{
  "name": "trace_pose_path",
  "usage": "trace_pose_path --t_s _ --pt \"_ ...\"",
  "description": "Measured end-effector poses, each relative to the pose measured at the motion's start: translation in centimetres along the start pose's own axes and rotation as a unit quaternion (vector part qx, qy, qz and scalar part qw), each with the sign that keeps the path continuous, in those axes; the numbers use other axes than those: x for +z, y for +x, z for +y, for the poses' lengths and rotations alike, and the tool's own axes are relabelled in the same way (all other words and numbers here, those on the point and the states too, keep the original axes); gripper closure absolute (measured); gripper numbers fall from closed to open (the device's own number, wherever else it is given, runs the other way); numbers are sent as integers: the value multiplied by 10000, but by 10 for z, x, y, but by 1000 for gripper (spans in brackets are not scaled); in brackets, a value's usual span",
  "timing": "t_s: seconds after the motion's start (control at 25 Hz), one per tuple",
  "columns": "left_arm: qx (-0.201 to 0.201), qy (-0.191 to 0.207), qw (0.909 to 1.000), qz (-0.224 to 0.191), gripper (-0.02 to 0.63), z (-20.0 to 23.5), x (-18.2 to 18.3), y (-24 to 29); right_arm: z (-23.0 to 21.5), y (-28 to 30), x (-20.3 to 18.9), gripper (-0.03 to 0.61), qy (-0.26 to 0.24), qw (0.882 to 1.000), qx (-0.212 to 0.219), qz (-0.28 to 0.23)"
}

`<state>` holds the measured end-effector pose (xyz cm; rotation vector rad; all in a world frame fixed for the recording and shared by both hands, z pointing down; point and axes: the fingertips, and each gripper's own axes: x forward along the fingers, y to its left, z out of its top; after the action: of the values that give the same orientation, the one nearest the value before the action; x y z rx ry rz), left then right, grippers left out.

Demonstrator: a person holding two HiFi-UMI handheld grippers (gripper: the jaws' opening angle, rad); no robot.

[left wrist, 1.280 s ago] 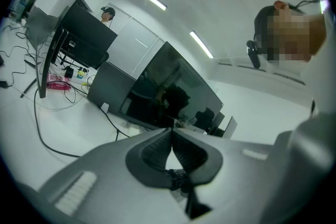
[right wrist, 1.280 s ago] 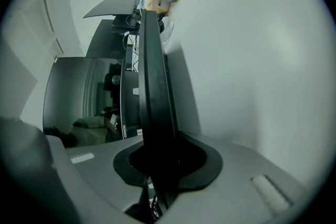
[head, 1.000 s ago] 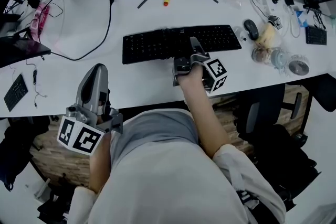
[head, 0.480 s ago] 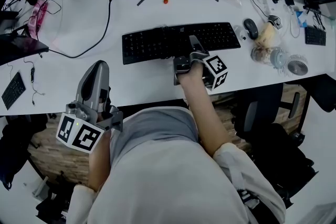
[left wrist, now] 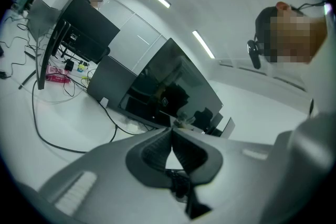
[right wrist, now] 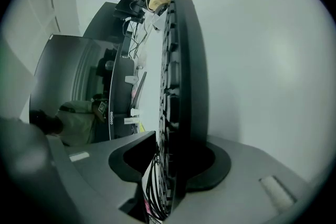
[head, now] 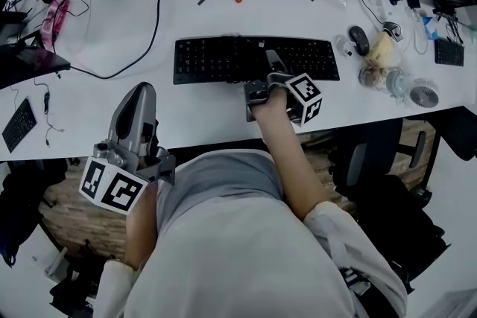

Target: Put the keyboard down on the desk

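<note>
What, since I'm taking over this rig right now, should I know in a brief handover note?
Right gripper: jaws have just been opening, now loose around the near edge of the keyboard.
Left gripper: shut, empty, held over the near edge of the desk.
Done: the keyboard appears to lie flat on the desk.
Left: probably just draw the right gripper back clear of it.

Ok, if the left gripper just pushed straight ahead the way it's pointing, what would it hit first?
Likely the white desk top, since the left gripper tips slightly down over its near edge. If it clears that, the black cable, then the curved monitor; depth is unclear.
</note>
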<state>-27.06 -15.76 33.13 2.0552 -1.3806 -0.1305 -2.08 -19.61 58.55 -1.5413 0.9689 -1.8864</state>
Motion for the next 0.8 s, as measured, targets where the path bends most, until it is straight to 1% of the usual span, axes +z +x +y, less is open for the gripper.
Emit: trace_pose_path --t_s 0.08,0.24,0.36,0.52,0.68,0.8 --pt "-1 1 10000 21 614 0 -1 -1 0 0 -2 409 -25 10000 -29 32" --pt "21 7 10000 40 614 3 -1 -2 2 1 -6 319 -6 9999 -68 140" --pt "18 9 10000 44 614 2 0 0 2 0 -10 270 10 9997 -119 217" --pt "-2 5 10000 45 614 1 0 3 2 -2 -12 222 96 9992 -226 305" --pt "-7 -9 10000 71 614 0 -1 5 -1 -5 -11 212 206 9987 -311 360" --pt "-29 -27 10000 90 614 0 -3 7 3 -1 -7 212 88 9988 -284 383"
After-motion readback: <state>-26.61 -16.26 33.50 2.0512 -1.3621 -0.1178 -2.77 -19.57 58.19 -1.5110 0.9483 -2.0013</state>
